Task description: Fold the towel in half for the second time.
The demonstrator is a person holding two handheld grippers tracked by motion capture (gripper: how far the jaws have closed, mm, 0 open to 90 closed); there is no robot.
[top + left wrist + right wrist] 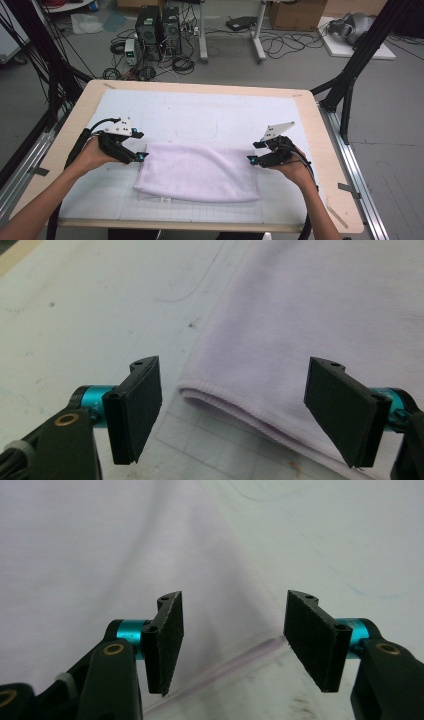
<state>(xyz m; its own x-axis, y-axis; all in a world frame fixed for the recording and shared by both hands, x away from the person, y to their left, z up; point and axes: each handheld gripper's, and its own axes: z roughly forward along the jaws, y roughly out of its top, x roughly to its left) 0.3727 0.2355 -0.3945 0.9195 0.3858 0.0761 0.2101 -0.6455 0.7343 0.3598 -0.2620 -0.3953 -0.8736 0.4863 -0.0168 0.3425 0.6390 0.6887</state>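
A pale lilac towel (pixel 197 172) lies folded on the white gridded mat (pixel 165 112), its long side running left to right. My left gripper (pixel 141 145) hovers at the towel's left end, jaws open with nothing between the pads. In the left gripper view the folded hem (pixel 240 410) lies just beyond the open gripper (pixel 235 412). My right gripper (pixel 253 151) stands at the towel's right end, also open and empty. In the right gripper view the towel (pixel 100 555) spreads ahead and to the left of the open gripper (pixel 232 642), with a seam line (pixel 235 662) below.
The mat covers a light wooden table (pixel 325 150). Black frame posts (pixel 360 55) stand at both back corners. Beyond the table, computer towers (pixel 157 27), cables and boxes sit on the floor. Bare mat lies behind the towel.
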